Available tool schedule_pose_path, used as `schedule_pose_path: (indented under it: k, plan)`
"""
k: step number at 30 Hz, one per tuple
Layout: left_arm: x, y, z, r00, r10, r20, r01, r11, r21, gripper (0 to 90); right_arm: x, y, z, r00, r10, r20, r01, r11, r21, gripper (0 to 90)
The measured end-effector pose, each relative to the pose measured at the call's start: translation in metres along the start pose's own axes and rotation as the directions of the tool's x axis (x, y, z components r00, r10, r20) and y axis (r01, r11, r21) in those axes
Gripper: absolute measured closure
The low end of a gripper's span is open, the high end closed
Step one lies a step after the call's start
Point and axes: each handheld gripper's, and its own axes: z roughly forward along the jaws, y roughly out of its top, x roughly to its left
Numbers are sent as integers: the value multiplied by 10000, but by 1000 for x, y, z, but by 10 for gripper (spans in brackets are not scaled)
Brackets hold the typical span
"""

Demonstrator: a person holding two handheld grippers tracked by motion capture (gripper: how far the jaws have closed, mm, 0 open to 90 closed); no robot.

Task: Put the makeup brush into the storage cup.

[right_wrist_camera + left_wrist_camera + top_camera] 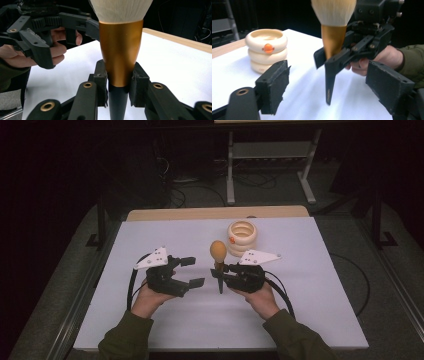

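A lab-like recording room: white-topped table (310,285) mid-frame, metal stand legs (230,175) and loose floor cables (200,190) (top centre), dark surroundings all round.

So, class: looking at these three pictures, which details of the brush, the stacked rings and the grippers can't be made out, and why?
- Brush bristle tip: cut off by the top edge in both gripper views.
- Stacked rings: whether anything is inside is too small to tell in the high view; the rim hides it in the left gripper view.
- Right gripper pads: the contact faces are hidden by the brush's ferrule.
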Motion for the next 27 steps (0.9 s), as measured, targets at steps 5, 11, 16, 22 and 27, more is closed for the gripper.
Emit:
schedule_pose_path:
  k: [5, 11, 16, 22, 27]
  plan:
    - [2, -9, -16, 9994, 3, -355, -7, 9999, -110, 161, -1, 0, -1, 10000, 4, 22, -4, 10000, 33, 706]
    - [2, -16, -30, 9971, -49, -759, 35, 9998, -188, 135, -1, 1, -2, 9999, -97, 42, 97, 10000, 24, 706]
    - [2, -26, -42, 9949, -187, -991, 161, 9995, -272, 114, -2, 1, -3, 9999, -90, 55, 90, 10000, 0, 706]
    - [0, -34, -51, 9930, -236, -1158, 188, 9989, -428, 92, -4, 2, -5, 10000, -51, 75, 51, 10000, -49, 706]
    - [-1, -41, -57, 9911, -319, -1292, 245, 9980, -585, 73, -5, 3, -6, 10000, -47, 70, 47, 10000, -57, 706]
